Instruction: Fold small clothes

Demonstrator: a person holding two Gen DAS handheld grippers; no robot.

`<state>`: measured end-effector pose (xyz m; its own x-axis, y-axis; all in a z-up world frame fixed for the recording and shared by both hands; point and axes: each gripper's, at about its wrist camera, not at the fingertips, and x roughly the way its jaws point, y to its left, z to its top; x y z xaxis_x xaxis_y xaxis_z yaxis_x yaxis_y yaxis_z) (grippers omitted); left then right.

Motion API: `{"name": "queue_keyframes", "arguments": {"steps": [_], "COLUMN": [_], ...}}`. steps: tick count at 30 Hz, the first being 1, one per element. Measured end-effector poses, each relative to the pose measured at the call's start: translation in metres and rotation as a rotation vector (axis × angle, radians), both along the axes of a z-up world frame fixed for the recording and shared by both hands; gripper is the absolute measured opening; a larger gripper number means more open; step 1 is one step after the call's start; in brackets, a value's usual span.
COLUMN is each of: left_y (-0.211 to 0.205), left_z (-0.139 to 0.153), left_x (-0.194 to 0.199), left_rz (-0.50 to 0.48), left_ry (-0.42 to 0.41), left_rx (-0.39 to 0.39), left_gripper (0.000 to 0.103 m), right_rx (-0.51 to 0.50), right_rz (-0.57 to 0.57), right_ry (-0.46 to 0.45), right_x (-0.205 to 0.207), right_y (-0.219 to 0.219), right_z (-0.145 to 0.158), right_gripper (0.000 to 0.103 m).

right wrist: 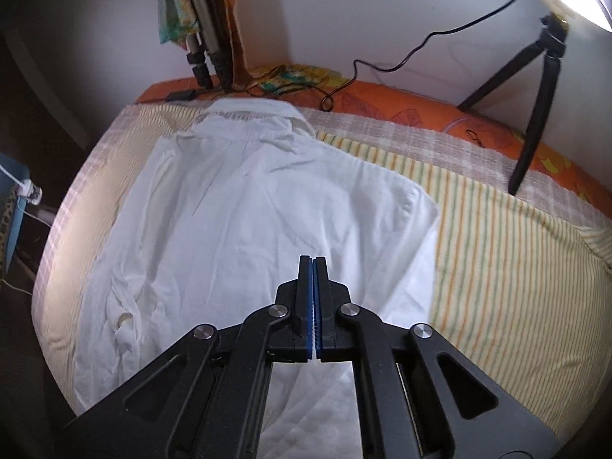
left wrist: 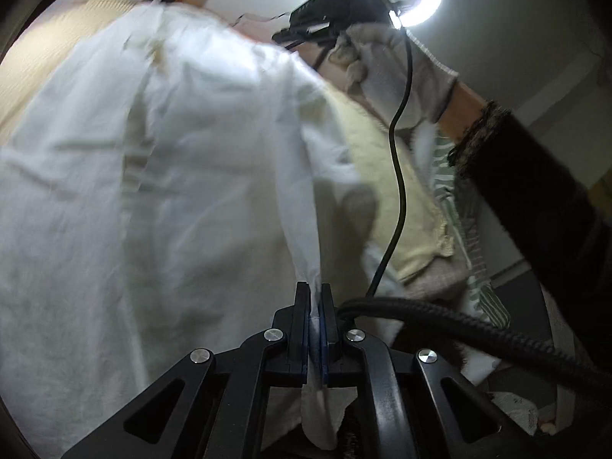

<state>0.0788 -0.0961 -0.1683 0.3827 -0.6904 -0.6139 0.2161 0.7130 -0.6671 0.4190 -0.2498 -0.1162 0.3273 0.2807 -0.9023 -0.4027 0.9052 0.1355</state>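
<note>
A small white collared shirt (right wrist: 237, 199) lies spread on the striped bed cover (right wrist: 497, 237), collar at the far end, a sleeve bunched at the near left. My right gripper (right wrist: 313, 264) is shut and empty, hovering over the shirt's lower middle. In the left wrist view my left gripper (left wrist: 314, 290) is shut on an edge of the white shirt (left wrist: 153, 176), which it lifts so the fabric fills most of the view. The right gripper (left wrist: 329, 11), held by a gloved hand (left wrist: 390, 65), shows above the raised cloth.
A black tripod (right wrist: 535, 88) stands on the bed's far right beside a ring light. Light-stand legs (right wrist: 206, 53), cables and a colourful cloth lie at the far edge by the wall. A black cable (left wrist: 397, 176) hangs beside my left gripper. The bed drops off at left.
</note>
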Motion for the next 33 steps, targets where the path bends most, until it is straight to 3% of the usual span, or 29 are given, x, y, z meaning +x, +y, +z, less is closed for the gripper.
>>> {"name": "queue_keyframes", "arguments": {"steps": [2,5,8,14,17,21,25,30,31,32,33], "left_y": [0.001,0.002,-0.001,-0.001,-0.002,-0.004,0.007,0.011,0.012,0.011,0.011], "left_z": [-0.007,-0.006,-0.004,-0.004,0.001,0.007,0.014,0.013,0.011,0.010,0.009], "left_x": [0.001,-0.002,-0.001,-0.001,-0.004,-0.013,-0.026,-0.034,-0.033,-0.032,-0.033], "left_rz": [0.014,0.001,-0.019,-0.038,-0.042,-0.027,0.003,0.016,0.018,0.020,0.020], "left_ry": [0.012,-0.001,-0.023,-0.023,-0.033,-0.048,-0.072,-0.059,-0.052,-0.048,-0.048], "left_rx": [0.029,0.037,0.063,0.061,0.072,0.122,0.133,0.136,0.129,0.126,0.127], "left_gripper": [0.001,0.001,0.001,0.016,0.028,0.035,0.037,0.036,0.035,0.031,0.028], "right_rx": [-0.039,0.066,0.126,0.303,0.408,0.522,0.522,0.528,0.526,0.530,0.539], "right_rz": [0.035,0.039,-0.007,-0.076,-0.086,-0.082,-0.052,-0.035,-0.032,-0.029,-0.032], "right_ry": [-0.010,0.014,-0.011,0.040,0.102,0.203,0.249,0.293,0.293,0.298,0.312], "right_x": [-0.004,-0.014,-0.038,-0.120,-0.174,-0.234,-0.267,-0.276,-0.277,-0.277,-0.277], "right_y": [0.011,-0.004,-0.036,-0.127,-0.153,-0.159,-0.143,-0.122,-0.119,-0.117,-0.117], "right_z": [-0.010,0.002,0.028,0.052,0.042,0.014,-0.009,-0.032,-0.034,-0.036,-0.037], "right_gripper": [0.002,0.006,0.034,0.034,0.034,0.037,0.038,0.037,0.026,0.006,0.005]}}
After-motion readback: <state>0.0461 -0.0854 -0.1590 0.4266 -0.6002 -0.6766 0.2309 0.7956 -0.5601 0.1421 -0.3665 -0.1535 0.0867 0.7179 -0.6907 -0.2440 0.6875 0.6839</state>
